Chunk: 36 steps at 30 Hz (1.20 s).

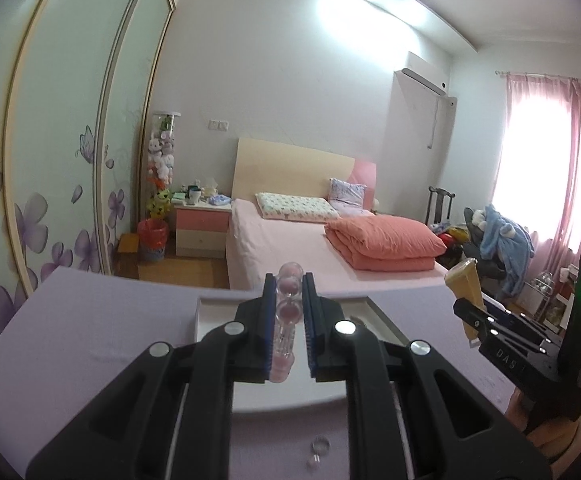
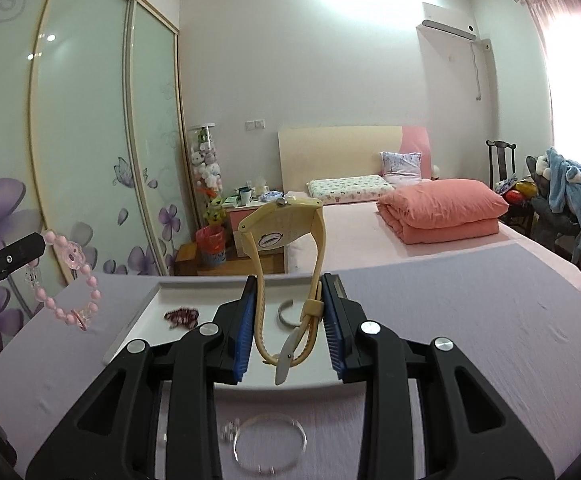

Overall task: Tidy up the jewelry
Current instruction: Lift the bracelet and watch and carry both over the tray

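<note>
My left gripper (image 1: 288, 286) is shut on a pink bead bracelet (image 1: 288, 292) and holds it above the white tray (image 1: 204, 312). From the right wrist view the bracelet (image 2: 70, 280) hangs from the left gripper's fingers (image 2: 14, 254). My right gripper (image 2: 290, 292) is shut on a cream wristwatch (image 2: 286, 236) by its strap, held upright over the tray (image 2: 138, 316). The watch also shows in the left wrist view (image 1: 466, 288). In the tray lie a dark red beaded piece (image 2: 181, 316) and a silver bangle (image 2: 284, 312).
The tray rests on a lilac cloth (image 2: 470, 340). On the cloth near me lie a clear bangle (image 2: 269, 448), small clear beads (image 2: 228, 430) and a small ring (image 1: 320, 446). A bed (image 2: 430, 216) and wardrobe doors (image 2: 82, 140) stand behind.
</note>
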Available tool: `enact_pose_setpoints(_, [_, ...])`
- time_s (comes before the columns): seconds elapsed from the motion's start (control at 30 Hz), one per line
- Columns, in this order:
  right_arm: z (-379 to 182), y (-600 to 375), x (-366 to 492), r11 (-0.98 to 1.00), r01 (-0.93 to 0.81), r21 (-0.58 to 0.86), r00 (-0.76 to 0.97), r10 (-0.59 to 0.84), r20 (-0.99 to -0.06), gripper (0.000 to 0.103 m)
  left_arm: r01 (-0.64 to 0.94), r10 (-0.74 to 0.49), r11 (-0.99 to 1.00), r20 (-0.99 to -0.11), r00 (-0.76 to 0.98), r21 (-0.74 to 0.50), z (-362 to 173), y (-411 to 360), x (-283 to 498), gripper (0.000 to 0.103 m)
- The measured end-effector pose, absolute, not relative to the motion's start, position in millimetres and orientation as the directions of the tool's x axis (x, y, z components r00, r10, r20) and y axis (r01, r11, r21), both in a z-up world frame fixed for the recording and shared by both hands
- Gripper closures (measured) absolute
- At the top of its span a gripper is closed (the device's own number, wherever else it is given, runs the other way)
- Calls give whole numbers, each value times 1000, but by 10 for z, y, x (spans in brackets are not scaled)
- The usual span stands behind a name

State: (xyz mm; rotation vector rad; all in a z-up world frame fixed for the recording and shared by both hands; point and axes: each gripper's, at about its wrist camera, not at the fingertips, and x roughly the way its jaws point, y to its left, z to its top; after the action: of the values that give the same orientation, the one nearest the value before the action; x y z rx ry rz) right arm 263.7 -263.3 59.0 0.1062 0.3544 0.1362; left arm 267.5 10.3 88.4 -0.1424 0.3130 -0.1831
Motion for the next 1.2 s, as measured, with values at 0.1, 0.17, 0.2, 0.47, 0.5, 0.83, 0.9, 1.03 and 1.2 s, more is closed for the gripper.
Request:
enact_pose_setpoints(0.1, [553,-2611,2829,984,-112,135,926,153,-344,71,152,-191,976,-286,939,-155,898,57,2908,90])
enact_pose_setpoints(0.17, [505,-2605,2996,984,-108,144,922,153,-356,71,150,-186,978,-281,941,-144,884,14,3080,90])
enact_pose_setpoints(0.2, [479,-2597,3020,983,-107,146,920,154,-362,71,148,-184,978,-282,941,-144,875,-2,3134,90])
enact_pose_setpoints(0.47, [91,-2519,3531,984,-85,155,855,152,-495,71,114,-158,983,-351,923,-143,561,-136,3753,90])
enact_pose_setpoints(0.5, [64,-2493,3560,985,-84,150,851,149,-504,71,108,-152,984,-359,921,-139,514,-155,3826,90])
enact_pose_setpoints(0.83, [-141,-2438,3864,983,-57,172,784,151,-602,71,77,-127,988,-419,899,-134,168,-109,4173,89])
enact_pose_setpoints(0.9, [-166,-2424,3889,984,-49,174,773,148,-617,70,76,-127,988,-427,895,-135,118,-97,4199,89])
enact_pose_setpoints(1.03, [-213,-2406,3942,986,-37,165,754,136,-643,65,75,-132,987,-446,886,-142,25,-66,4258,89])
enact_pose_setpoints(1.2, [-236,-2407,3962,985,-23,171,747,131,-652,57,75,-133,987,-454,881,-142,-41,-53,4293,89])
